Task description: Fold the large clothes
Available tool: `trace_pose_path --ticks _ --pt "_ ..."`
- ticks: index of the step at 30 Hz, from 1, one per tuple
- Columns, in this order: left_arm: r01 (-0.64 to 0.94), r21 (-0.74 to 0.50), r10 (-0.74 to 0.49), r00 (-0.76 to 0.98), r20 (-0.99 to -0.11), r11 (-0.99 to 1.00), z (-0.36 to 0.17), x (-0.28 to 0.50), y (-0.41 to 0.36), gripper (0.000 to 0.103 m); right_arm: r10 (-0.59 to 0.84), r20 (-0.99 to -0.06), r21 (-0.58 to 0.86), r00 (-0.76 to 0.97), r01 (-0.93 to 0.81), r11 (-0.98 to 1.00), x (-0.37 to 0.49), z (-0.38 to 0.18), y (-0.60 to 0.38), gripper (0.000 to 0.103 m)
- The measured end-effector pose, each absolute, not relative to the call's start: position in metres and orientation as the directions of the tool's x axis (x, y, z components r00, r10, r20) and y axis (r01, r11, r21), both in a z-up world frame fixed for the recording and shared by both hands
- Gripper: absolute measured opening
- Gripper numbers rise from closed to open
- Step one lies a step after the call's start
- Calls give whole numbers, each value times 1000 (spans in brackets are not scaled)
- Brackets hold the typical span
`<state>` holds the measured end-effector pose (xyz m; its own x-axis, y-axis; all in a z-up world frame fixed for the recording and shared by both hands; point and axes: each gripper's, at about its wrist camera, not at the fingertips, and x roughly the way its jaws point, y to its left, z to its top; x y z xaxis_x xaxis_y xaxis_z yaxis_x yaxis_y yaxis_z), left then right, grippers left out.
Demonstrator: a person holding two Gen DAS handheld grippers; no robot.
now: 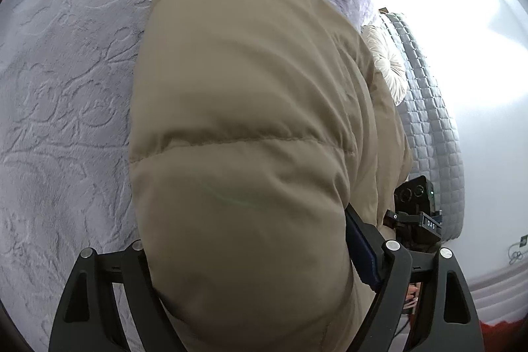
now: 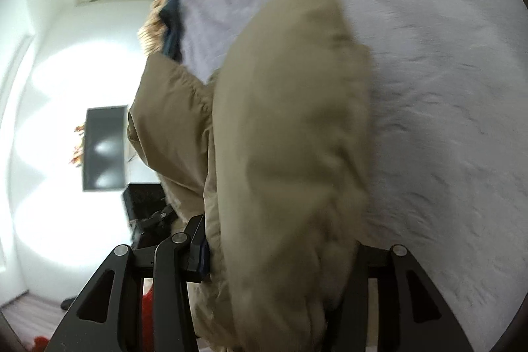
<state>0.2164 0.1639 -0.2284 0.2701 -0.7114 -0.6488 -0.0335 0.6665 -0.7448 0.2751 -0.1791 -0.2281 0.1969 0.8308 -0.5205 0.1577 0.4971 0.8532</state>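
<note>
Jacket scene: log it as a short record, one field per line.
garment: tan puffer jacket, bunched thick
surface: lilac embossed bedspread
left gripper: shut on jacket, padded bulk fills the jaws
right gripper: shut on jacket
beside bed: grey quilted mattress, cream cushion
room: white wall, dark screen
fold state: cannot tell, the jacket fills both views

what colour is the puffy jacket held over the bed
Tan beige, the quilted puffy jacket; it shows best in the left wrist view, against the lavender embossed bedspread.
</note>
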Motion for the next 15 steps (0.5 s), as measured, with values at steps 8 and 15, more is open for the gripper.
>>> trace_pose_path --ticks 8,15 --pt "26 -496 -460 418 -783 868 -161 184 162 85 573 -738 636 357 85 767 241 -145 -202 49" --pt "70 -409 -386 503 -773 910 -124 201 141 85 676 -661 707 326 -29 706 254 -114 -175 49"
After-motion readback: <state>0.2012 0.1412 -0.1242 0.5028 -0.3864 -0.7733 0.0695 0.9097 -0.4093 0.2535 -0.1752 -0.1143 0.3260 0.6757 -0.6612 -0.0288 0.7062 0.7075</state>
